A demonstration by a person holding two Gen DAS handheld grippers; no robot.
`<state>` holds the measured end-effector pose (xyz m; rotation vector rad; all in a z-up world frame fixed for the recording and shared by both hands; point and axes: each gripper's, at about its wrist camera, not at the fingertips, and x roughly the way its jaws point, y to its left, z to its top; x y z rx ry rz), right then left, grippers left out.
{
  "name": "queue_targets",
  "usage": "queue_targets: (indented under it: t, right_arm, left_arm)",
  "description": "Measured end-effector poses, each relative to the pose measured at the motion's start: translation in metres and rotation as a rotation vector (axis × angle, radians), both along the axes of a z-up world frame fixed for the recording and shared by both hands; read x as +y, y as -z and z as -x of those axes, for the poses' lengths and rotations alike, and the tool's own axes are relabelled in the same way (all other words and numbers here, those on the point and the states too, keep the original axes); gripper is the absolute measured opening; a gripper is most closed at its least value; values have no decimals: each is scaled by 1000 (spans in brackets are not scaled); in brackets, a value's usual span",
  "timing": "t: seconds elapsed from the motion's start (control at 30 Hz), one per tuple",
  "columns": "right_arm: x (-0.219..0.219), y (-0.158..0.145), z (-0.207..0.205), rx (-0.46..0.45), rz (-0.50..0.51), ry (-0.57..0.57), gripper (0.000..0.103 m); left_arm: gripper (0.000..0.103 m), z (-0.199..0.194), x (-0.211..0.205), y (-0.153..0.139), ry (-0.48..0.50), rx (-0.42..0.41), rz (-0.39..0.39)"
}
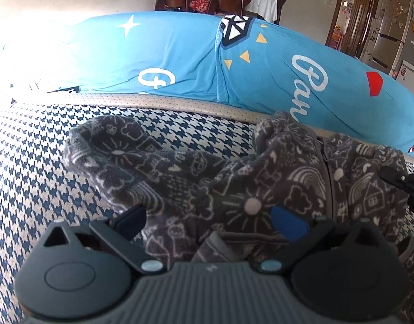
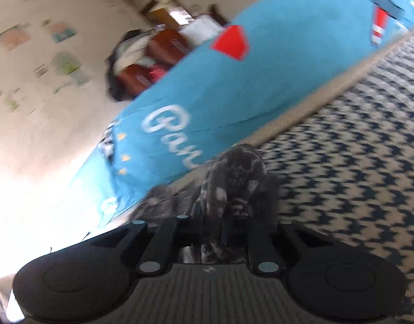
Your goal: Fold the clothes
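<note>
Grey fleece printed in white, the garment lies on the houndstooth cover near its far edge, beside the blue cushion. Our left gripper hangs released around the hem, nearer the body. Our right gripper is clenched on a bunched fold; the sleeve trails left.

Right wrist view motion-blurred; garment edge-cropped

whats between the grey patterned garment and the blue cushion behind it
In the left wrist view, the grey fleece garment lies on the houndstooth cover. A beige dotted edging strip runs between that cover and the blue cushion; at right the garment overlaps the strip.
</note>
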<state>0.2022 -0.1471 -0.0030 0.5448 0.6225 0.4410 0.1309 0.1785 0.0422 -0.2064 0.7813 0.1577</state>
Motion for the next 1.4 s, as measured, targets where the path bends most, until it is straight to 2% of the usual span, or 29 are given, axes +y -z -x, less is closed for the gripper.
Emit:
queue_targets:
  t: [0.13, 0.27, 0.33, 0.4, 0.47, 0.57, 0.63, 0.77, 0.93, 1.0, 1.1, 1.23, 1.37, 1.4]
  right_arm:
    - [52, -6, 23, -103, 90, -235, 13]
    - [103, 7, 47, -129, 255, -407, 13]
    - [121, 16, 55, -121, 342, -456, 13]
    - [126, 20, 59, -125, 390, -479, 14]
    - [129, 23, 63, -132, 428, -496, 17]
    - [124, 16, 63, -123, 427, -533, 22]
    - [115, 8, 61, -119, 419, -552, 23]
    - [90, -13, 59, -150, 374, -531, 25]
    - [62, -28, 38, -154, 322, -361, 37]
    - [53, -25, 26, -119, 326, -257, 48]
    - [41, -11, 5, -24, 287, -166, 53]
    - [33, 9, -12, 95, 229, -134, 53]
    - [39, 25, -19, 160, 139, -166, 52]
    - [40, 27, -18, 159, 134, -154, 44]
  left_arm:
    - [103, 3, 12, -10, -34, -60, 34]
    - [103, 7, 17, -19, -40, -121, 57]
    - [103, 7, 16, -19, -29, -129, 60]
    - [103, 4, 12, -15, -3, -108, 61]
    - [103, -4, 6, -4, 15, -43, 38]
    - [103, -13, -1, 13, 3, 54, -15]
    - [103, -16, 0, 21, -4, 91, -7]
    - [103, -16, 5, 27, -21, 113, 13]
    - [103, -15, 7, 30, -28, 126, 12]
    - [103, -15, 7, 30, -28, 125, 7]
    - [103, -16, 7, 30, -28, 127, 4]
    - [103, -16, 7, 31, -29, 132, 7]
    - [103, -16, 8, 32, -31, 137, 10]
    - [103, -16, 8, 33, -31, 138, 11]
